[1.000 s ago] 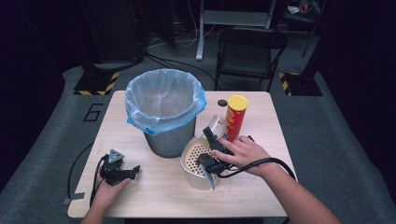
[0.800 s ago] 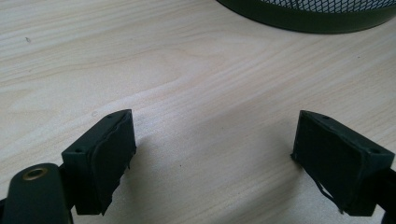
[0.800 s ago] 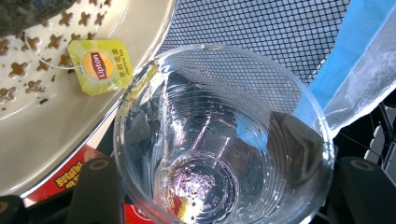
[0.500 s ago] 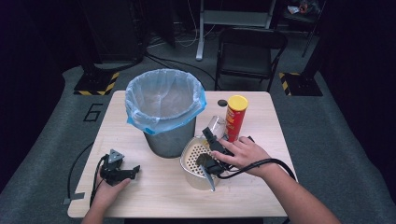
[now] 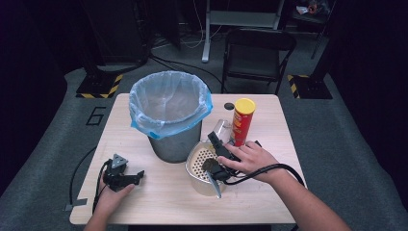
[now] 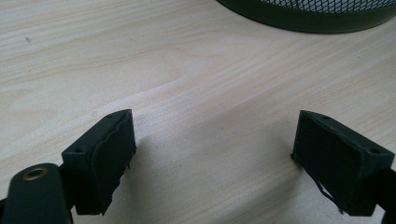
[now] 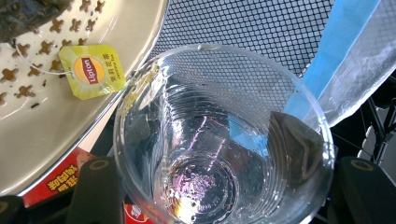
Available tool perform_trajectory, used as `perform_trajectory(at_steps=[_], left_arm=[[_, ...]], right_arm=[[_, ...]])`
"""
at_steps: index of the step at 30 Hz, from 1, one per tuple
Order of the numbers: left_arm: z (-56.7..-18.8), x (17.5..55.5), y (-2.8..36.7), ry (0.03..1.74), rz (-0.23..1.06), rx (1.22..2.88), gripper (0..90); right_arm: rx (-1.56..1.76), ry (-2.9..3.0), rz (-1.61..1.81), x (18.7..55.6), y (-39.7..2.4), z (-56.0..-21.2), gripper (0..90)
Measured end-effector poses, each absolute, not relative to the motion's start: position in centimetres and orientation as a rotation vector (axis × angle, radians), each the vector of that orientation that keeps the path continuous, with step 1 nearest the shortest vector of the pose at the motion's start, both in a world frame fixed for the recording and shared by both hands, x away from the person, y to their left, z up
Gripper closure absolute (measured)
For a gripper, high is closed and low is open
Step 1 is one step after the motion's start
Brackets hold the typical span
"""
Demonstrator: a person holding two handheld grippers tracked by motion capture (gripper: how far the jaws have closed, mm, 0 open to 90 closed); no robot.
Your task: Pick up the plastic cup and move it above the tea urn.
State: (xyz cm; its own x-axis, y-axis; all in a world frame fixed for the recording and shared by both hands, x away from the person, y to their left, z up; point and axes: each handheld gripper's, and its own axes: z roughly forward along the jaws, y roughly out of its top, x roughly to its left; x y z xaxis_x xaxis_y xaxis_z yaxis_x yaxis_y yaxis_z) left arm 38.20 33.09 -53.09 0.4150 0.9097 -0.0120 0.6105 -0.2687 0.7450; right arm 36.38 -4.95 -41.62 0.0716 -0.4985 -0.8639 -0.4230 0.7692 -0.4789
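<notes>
A: Where is the clear plastic cup [image 7: 224, 140] located, and how is it held?

B: It is clamped by its wall between the jaws of the right gripper [image 5: 217, 153], tipped over the perforated strainer bowl [image 5: 198, 169], where a tea bag tag [image 7: 92, 71] lies. The cup is judged light, thin and easily crushed; a gentle grip near the rim is advised.

A: And the surroundings?

B: The lined bin [image 5: 169, 111] and the crisp can [image 5: 243, 121] stand close by. Open table [image 5: 159, 192] is found toward the left gripper [image 5: 126, 177], which rests released, jaws wide.
</notes>
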Motion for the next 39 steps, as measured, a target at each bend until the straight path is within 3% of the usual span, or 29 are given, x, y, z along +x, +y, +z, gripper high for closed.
perform_trajectory(at_steps=[39], left_arm=[[-53.06, 38.31, 33.12, 1.278, 0.563, 1.998, 12.9]], right_arm=[[-0.739, 1.479, -0.033, 35.94, -5.30, -41.25, 36.1]])
